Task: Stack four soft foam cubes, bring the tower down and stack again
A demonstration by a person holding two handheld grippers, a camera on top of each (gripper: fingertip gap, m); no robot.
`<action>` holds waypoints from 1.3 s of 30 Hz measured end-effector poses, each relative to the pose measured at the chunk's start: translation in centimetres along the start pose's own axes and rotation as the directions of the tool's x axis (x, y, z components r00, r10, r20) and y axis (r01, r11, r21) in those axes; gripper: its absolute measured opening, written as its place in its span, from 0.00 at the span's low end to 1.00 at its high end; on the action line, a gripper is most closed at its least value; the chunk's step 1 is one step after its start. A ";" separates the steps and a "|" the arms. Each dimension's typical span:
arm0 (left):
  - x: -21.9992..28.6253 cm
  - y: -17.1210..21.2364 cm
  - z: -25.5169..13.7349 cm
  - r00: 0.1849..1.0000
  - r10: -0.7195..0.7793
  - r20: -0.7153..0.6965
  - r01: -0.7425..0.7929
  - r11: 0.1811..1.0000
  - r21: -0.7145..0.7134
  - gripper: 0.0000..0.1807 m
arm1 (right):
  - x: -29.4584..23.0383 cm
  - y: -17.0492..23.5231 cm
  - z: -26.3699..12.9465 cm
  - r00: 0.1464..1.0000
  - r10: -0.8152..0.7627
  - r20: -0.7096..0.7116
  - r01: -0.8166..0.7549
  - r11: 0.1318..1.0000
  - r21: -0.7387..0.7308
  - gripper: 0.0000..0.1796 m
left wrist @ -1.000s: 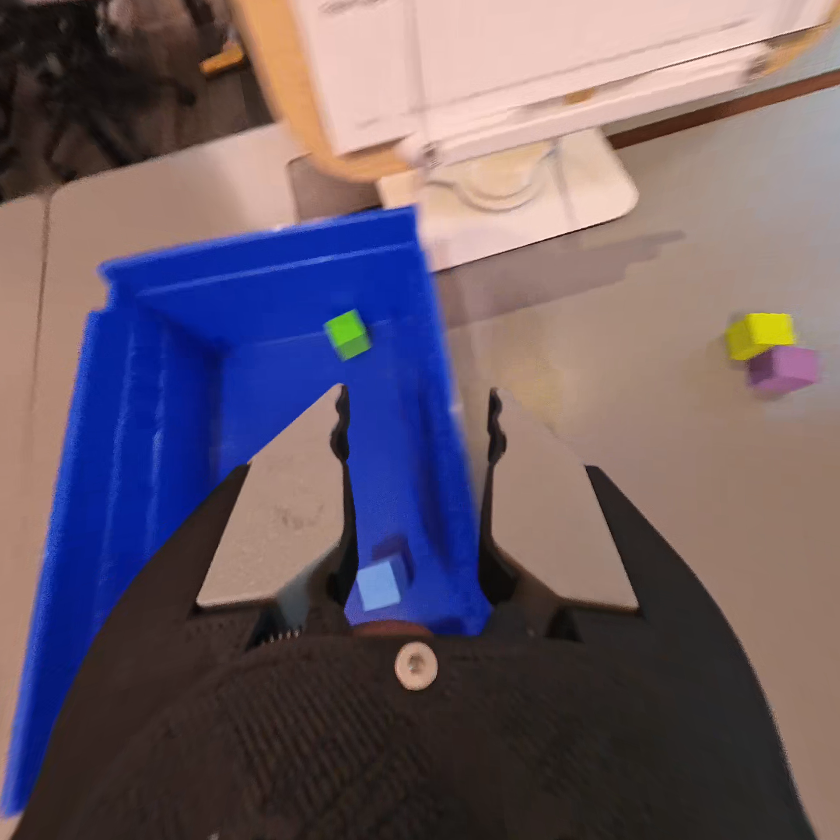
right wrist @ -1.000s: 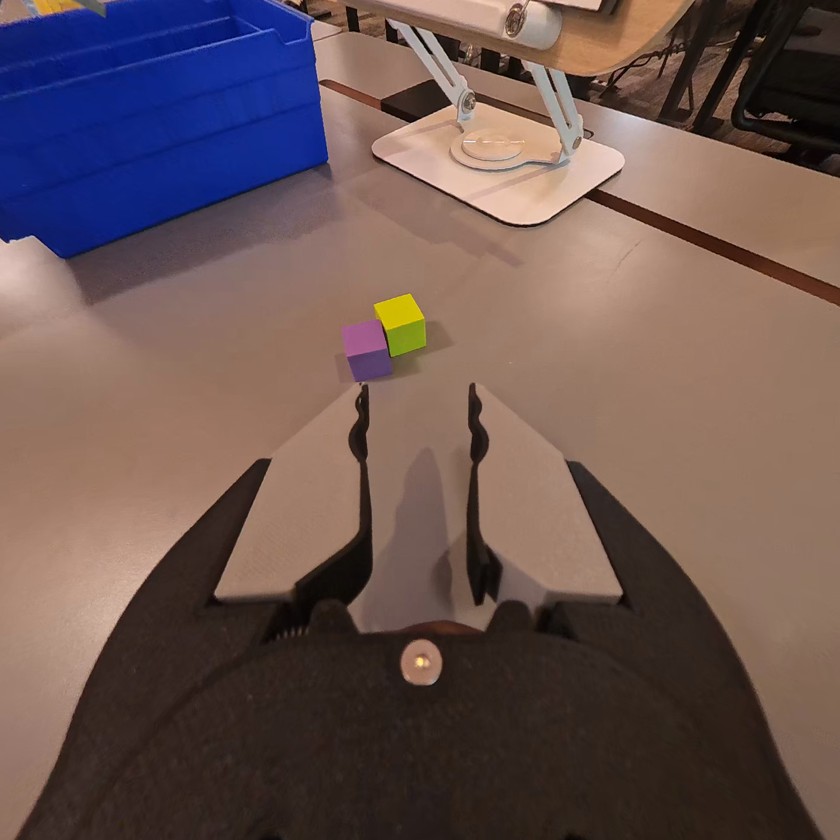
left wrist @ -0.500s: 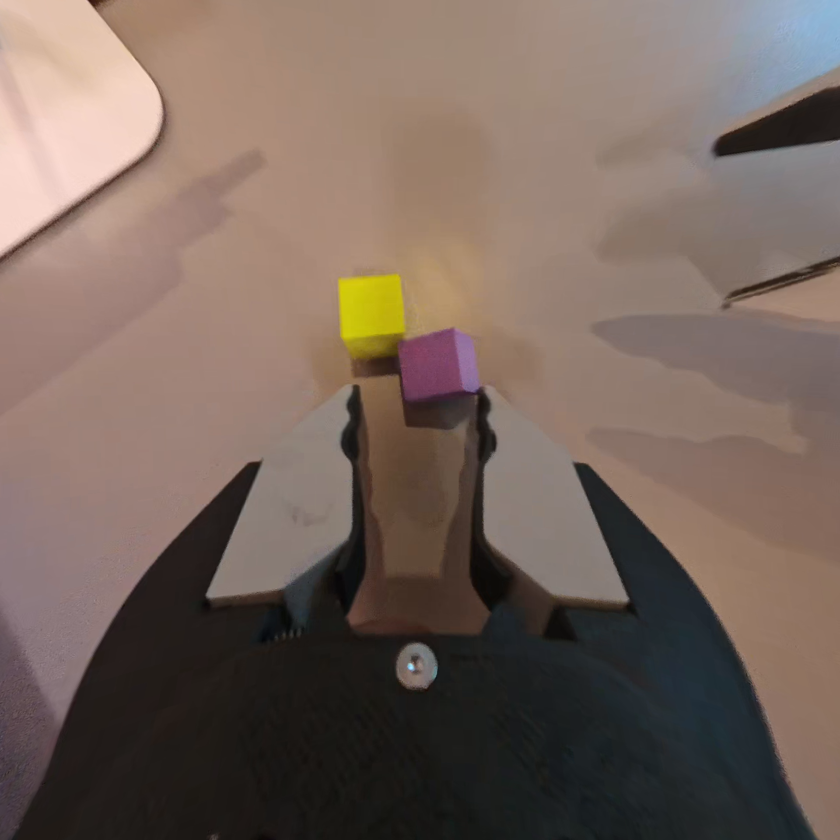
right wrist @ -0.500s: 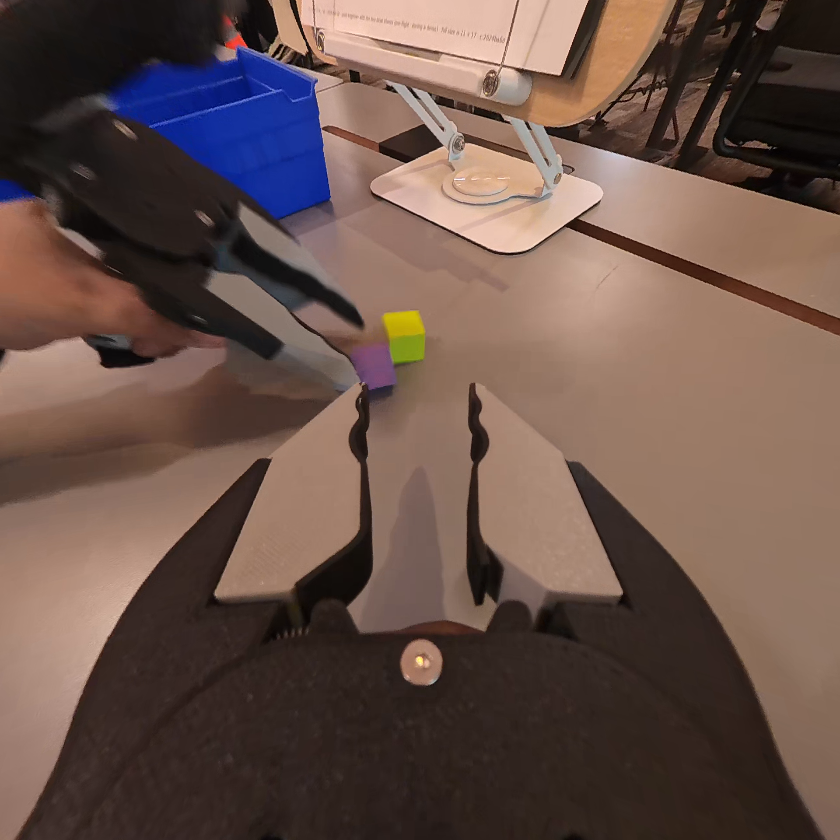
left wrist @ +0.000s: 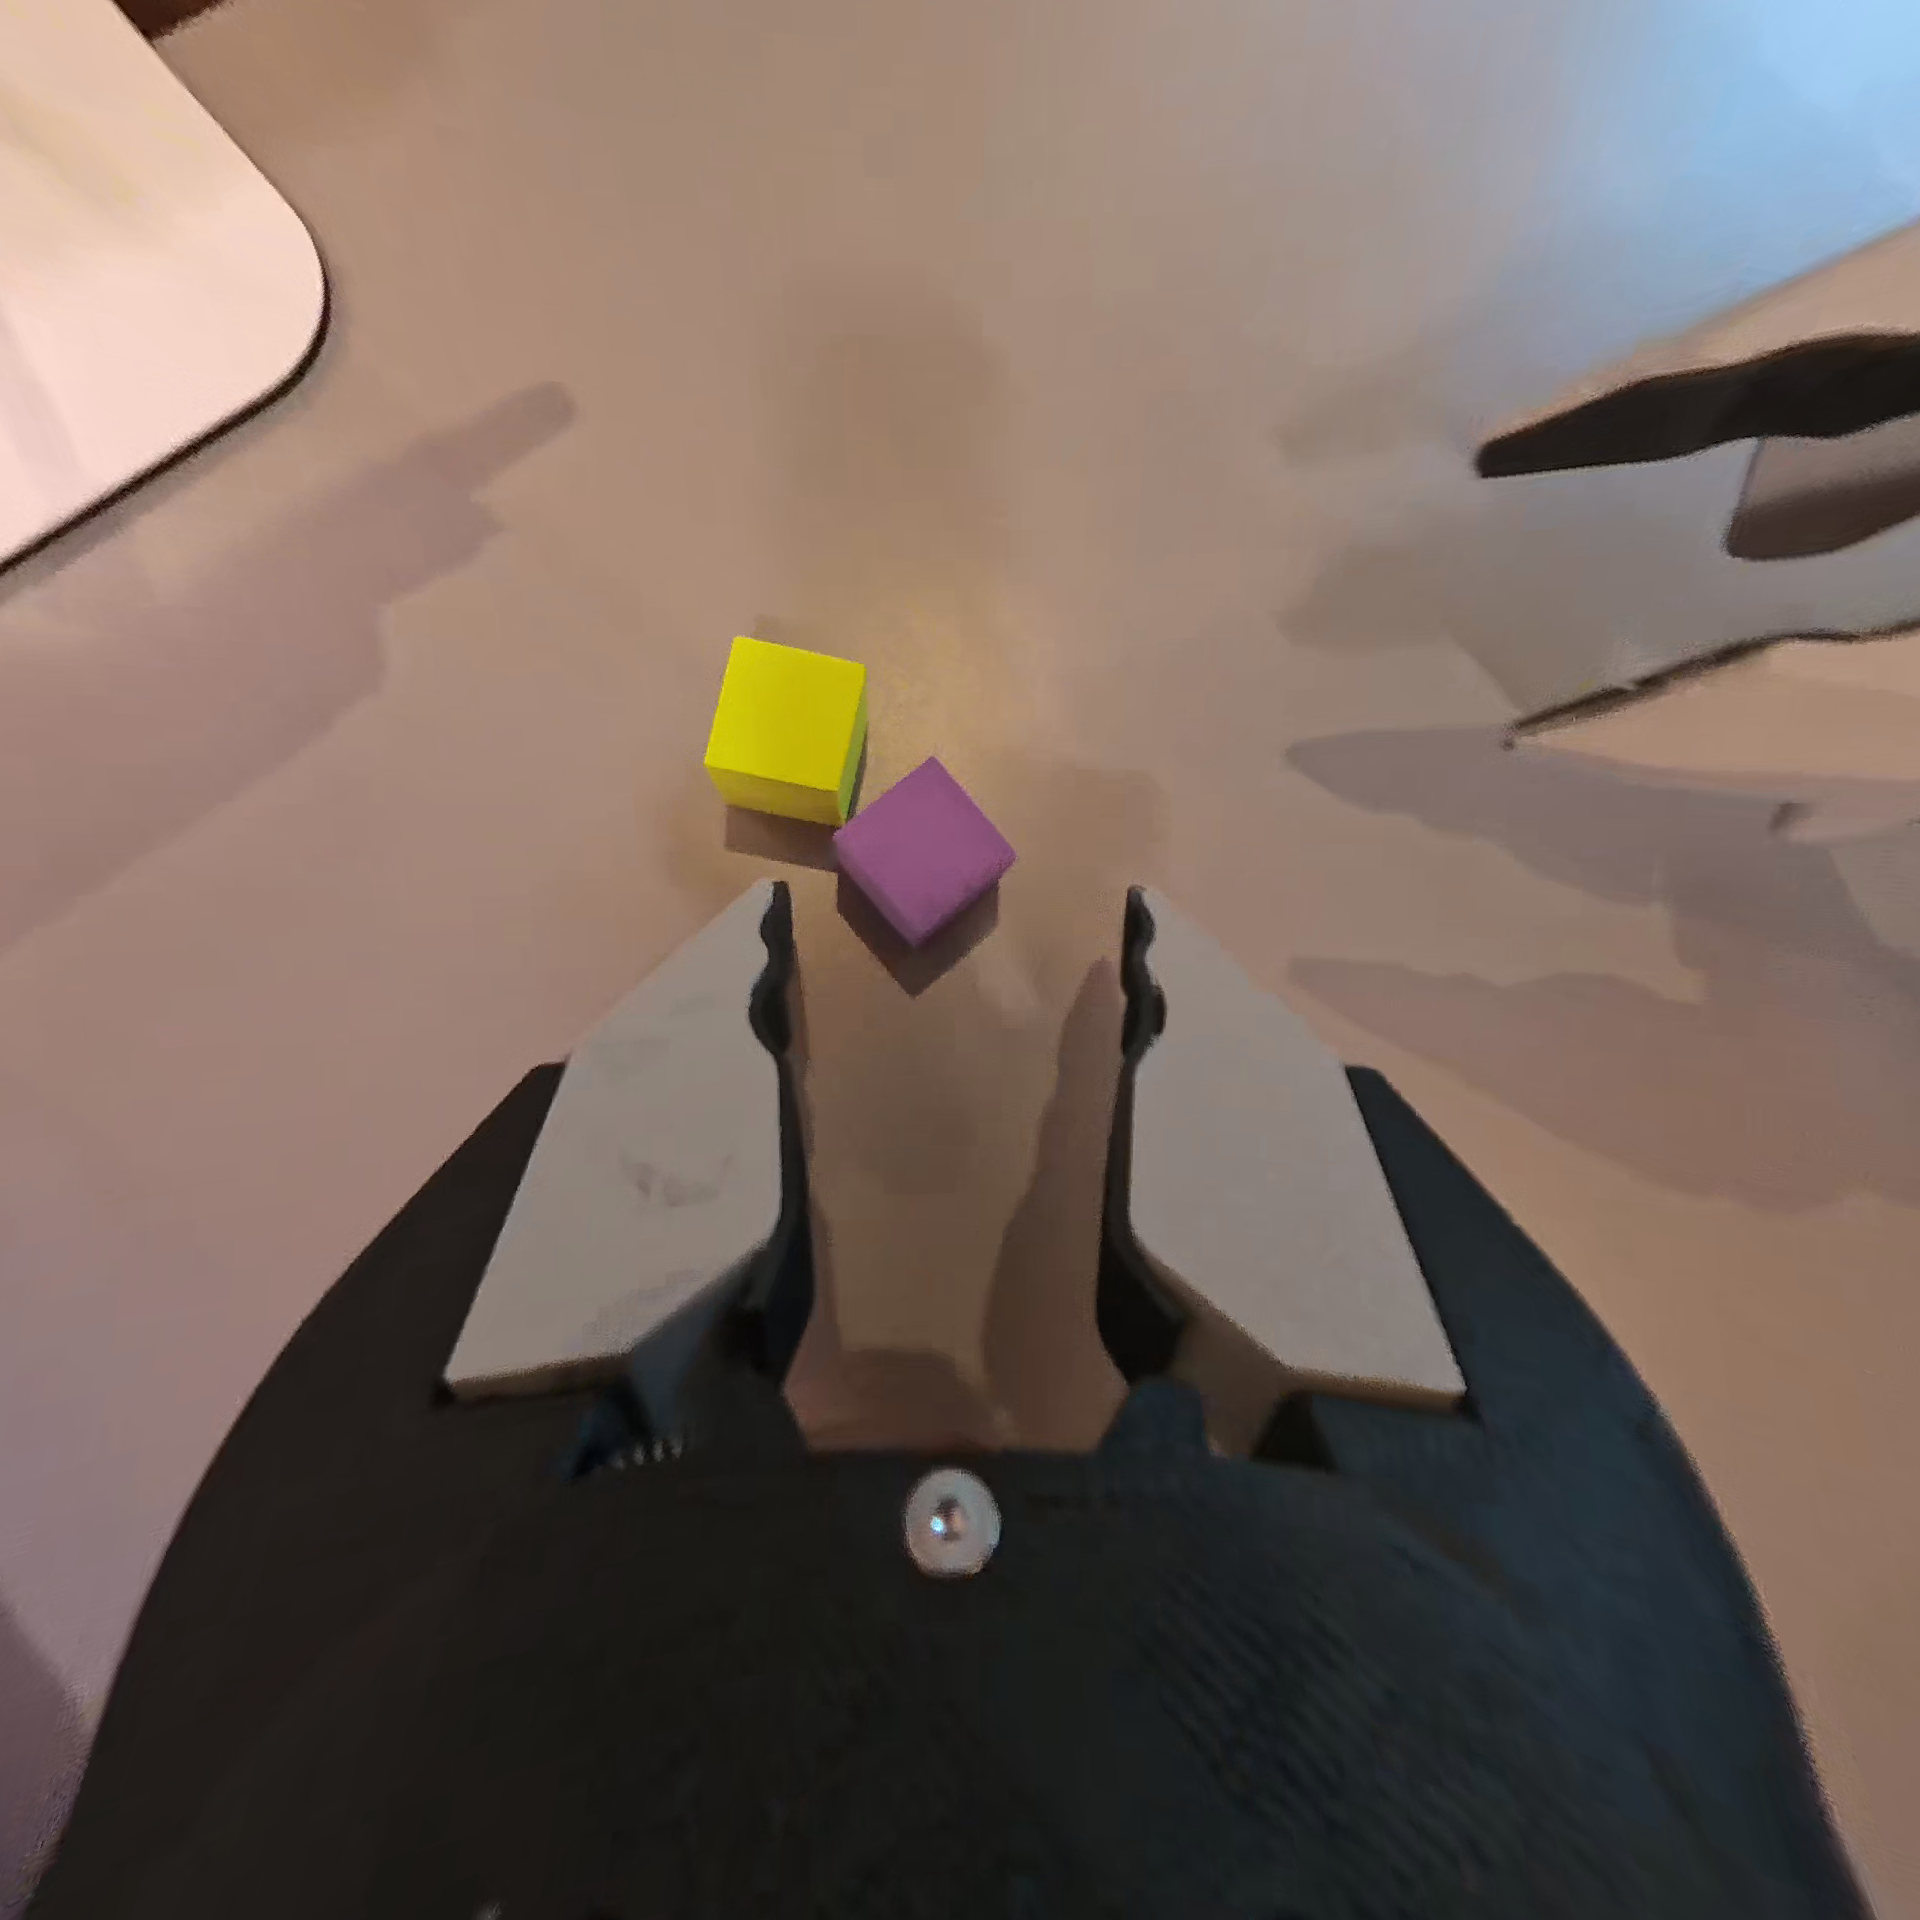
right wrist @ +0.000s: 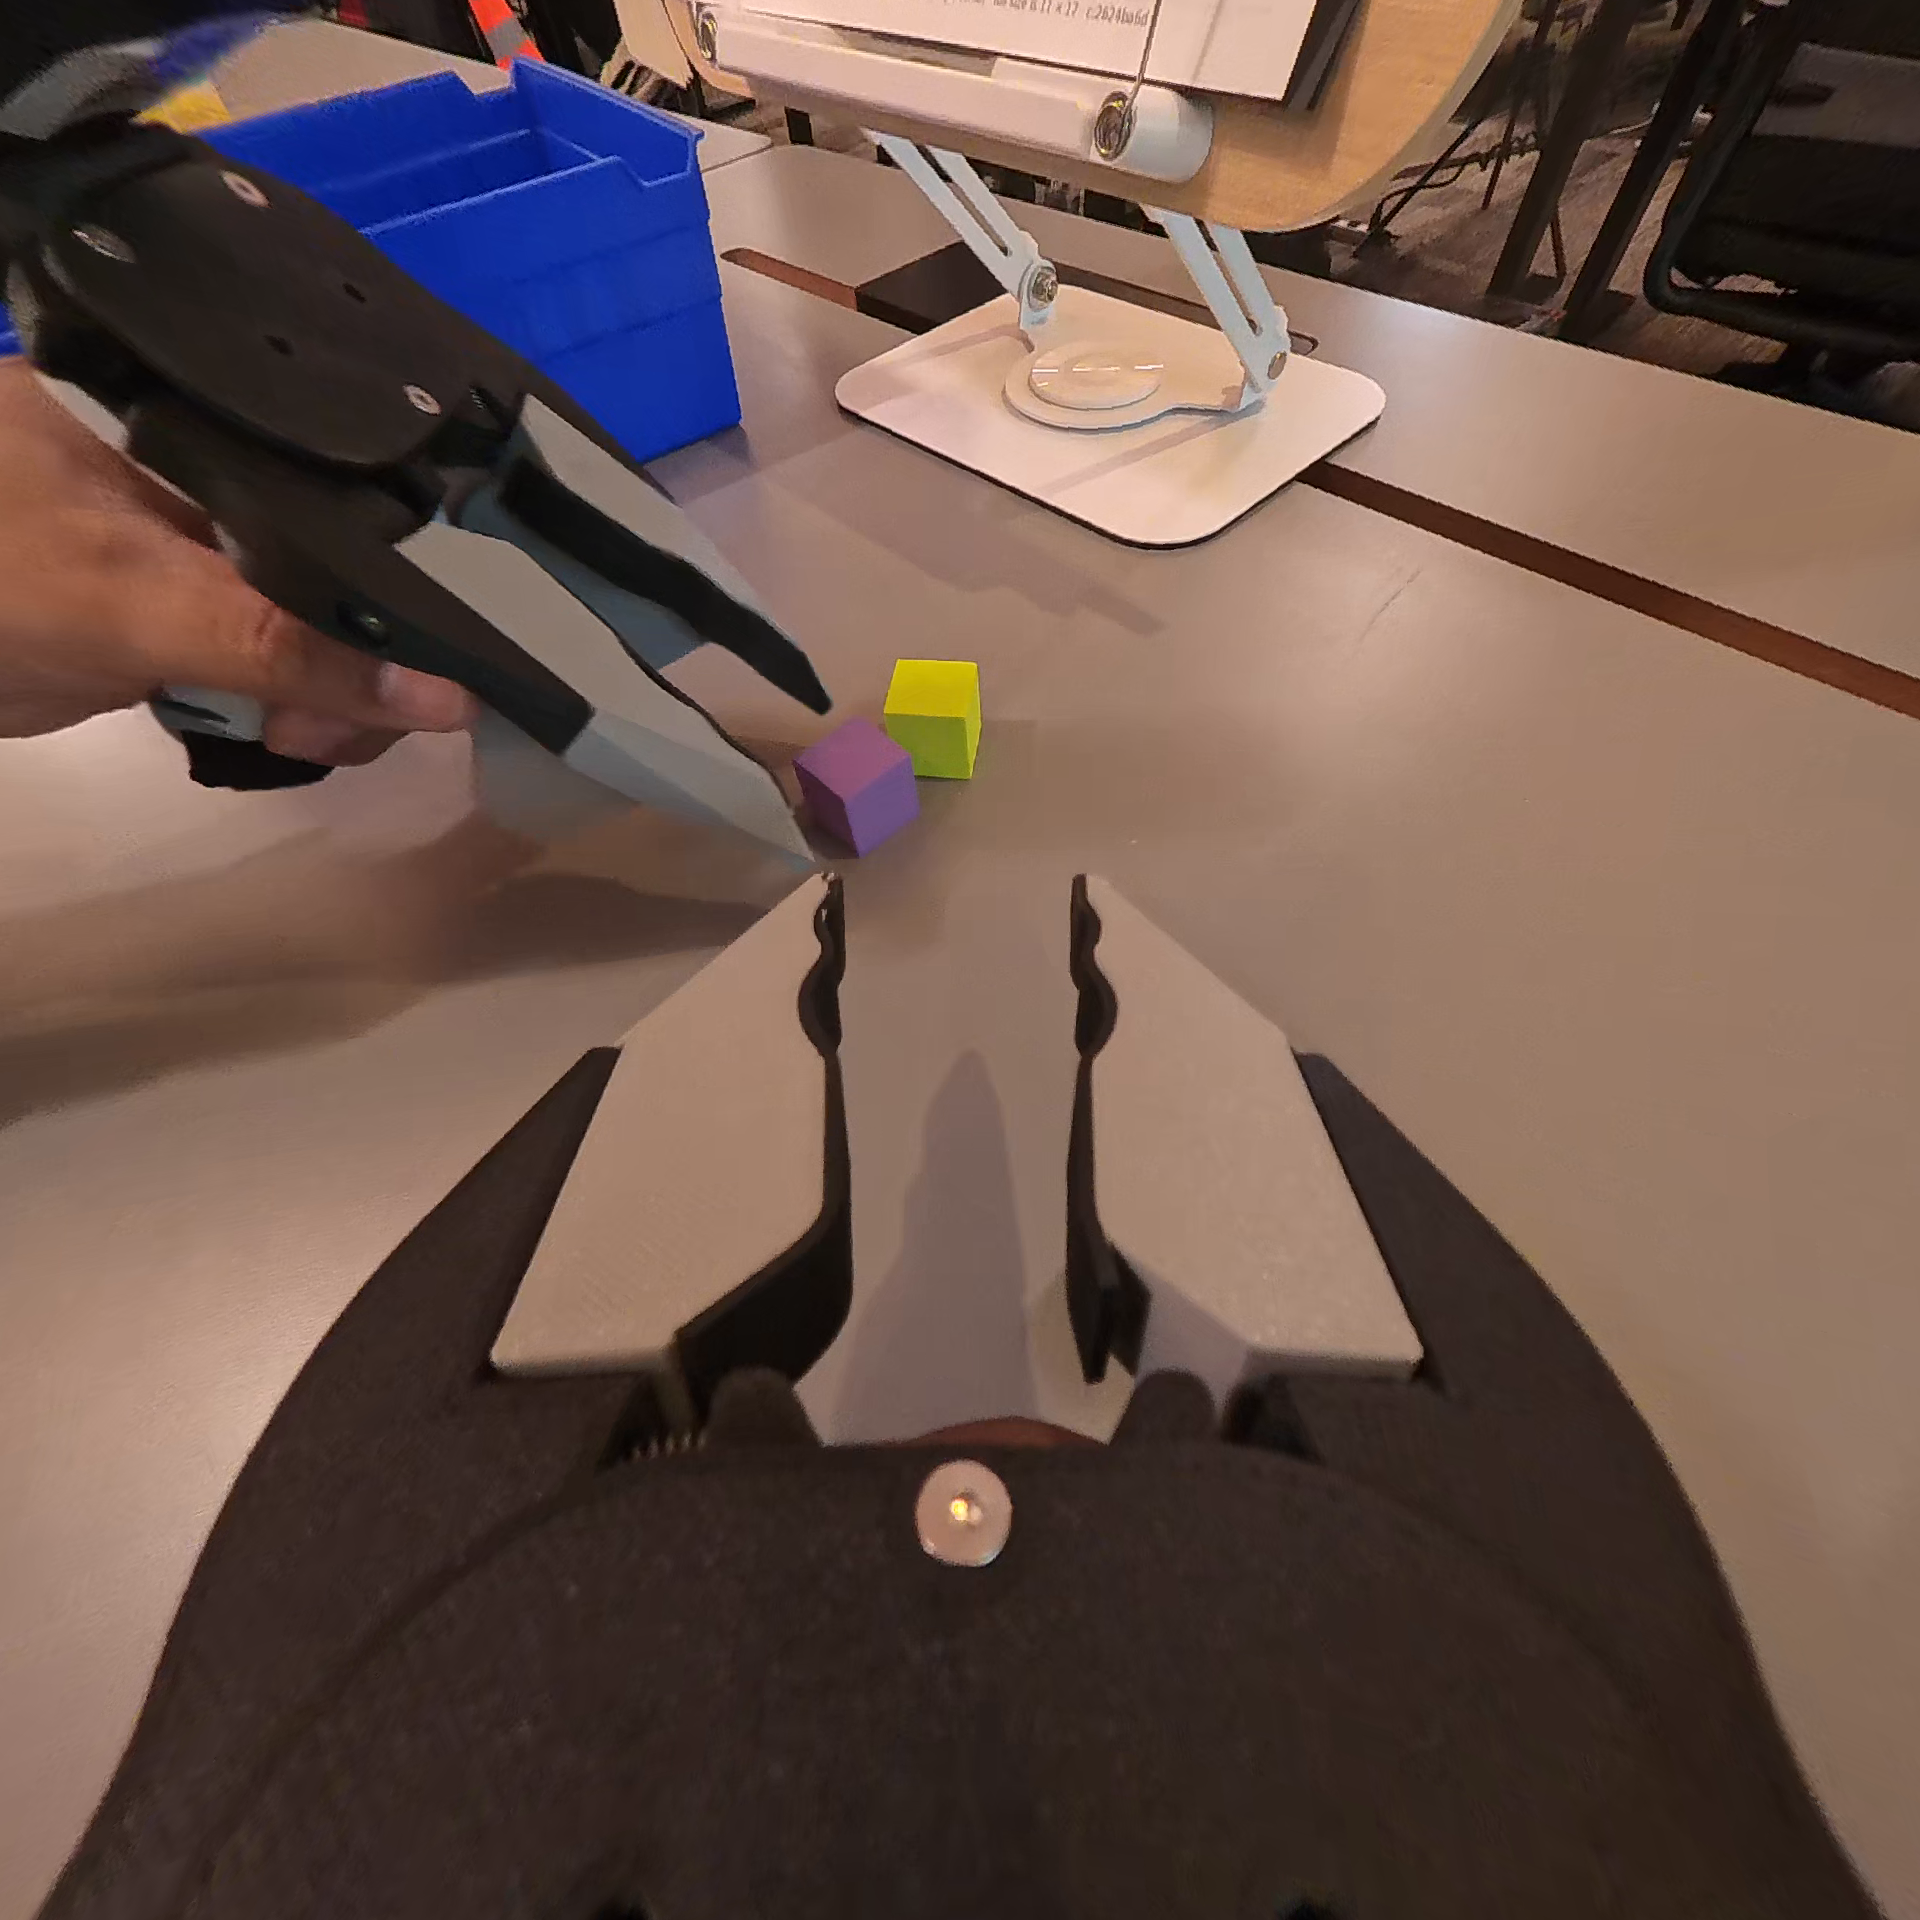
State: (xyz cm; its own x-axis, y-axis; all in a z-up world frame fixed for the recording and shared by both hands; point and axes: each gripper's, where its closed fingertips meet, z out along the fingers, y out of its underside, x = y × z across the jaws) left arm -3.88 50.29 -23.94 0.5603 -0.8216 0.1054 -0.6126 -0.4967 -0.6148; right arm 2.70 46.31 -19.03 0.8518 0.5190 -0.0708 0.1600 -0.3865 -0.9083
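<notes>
The left gripper [left wrist: 954,904] was angled down at the grey table [left wrist: 1195,260], its jaws spread wide and holding nothing. Just ahead of its fingertips lay the purple cube [left wrist: 923,847], turned corner-on to the gripper and resting on the surface near the middle of the table. The yellow cube [left wrist: 788,727] sat just beyond it and to the left, one corner touching or nearly touching the purple one; which, I could not tell. Both cubes lay flat on the table, neither stacked on the other.

From the right wrist view, the left gripper [right wrist: 816,779] came in from the left side, held by a hand [right wrist: 187,644], with its lower fingertip down at the table just beside the purple cube [right wrist: 857,784] and the upper one above it. The yellow cube [right wrist: 933,717] stood just behind and to the right. The right gripper [right wrist: 954,899] hovered nearer the table's front edge, jaws parted and empty, its tips a short way short of the cubes.

Toward the far left corner of the table stood a blue bin [right wrist: 582,249], and beside it, toward the far edge, the white base of a stand [right wrist: 1195,457] carrying a tilted wooden board [right wrist: 1382,156]
</notes>
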 end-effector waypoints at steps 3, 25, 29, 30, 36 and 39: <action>-0.6 0.4 1.5 0.999 -0.024 0.039 0.026 0.999 -0.039 0.28 | 0.0 0.0 0.0 1.000 -0.006 -0.001 0.006 1.000 -0.002 0.23; -21.3 4.8 -23.3 0.878 -0.222 0.424 0.196 0.975 0.105 0.35 | -0.3 0.3 0.3 1.000 -0.017 0.001 0.017 1.000 -0.020 0.23; -18.8 2.2 -21.2 0.910 -0.188 0.370 0.145 0.979 0.140 0.34 | -0.1 0.2 0.2 1.000 -0.005 0.002 0.005 1.000 -0.012 0.23; -17.3 1.3 -19.9 0.927 -0.159 0.341 0.121 0.984 0.131 0.34 | -0.1 0.2 0.2 1.000 -0.005 0.003 0.005 1.000 -0.012 0.23; -5.5 -2.6 -9.5 0.991 0.055 0.122 -0.061 0.997 0.046 0.36 | -0.2 0.0 -0.1 1.000 -0.015 0.002 0.015 1.000 -0.005 0.23; -2.3 -3.0 -4.3 0.993 0.101 0.064 -0.100 0.995 -0.013 0.38 | -0.1 -0.2 -0.3 1.000 -0.006 0.003 0.006 1.000 0.006 0.23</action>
State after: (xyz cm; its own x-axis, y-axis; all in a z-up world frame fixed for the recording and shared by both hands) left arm -5.77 52.50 -18.93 0.5303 -0.8478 -0.0077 -0.6727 -0.4153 -0.6123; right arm 2.72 46.11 -18.72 0.8493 0.5237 -0.0663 0.1625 -0.3788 -0.9111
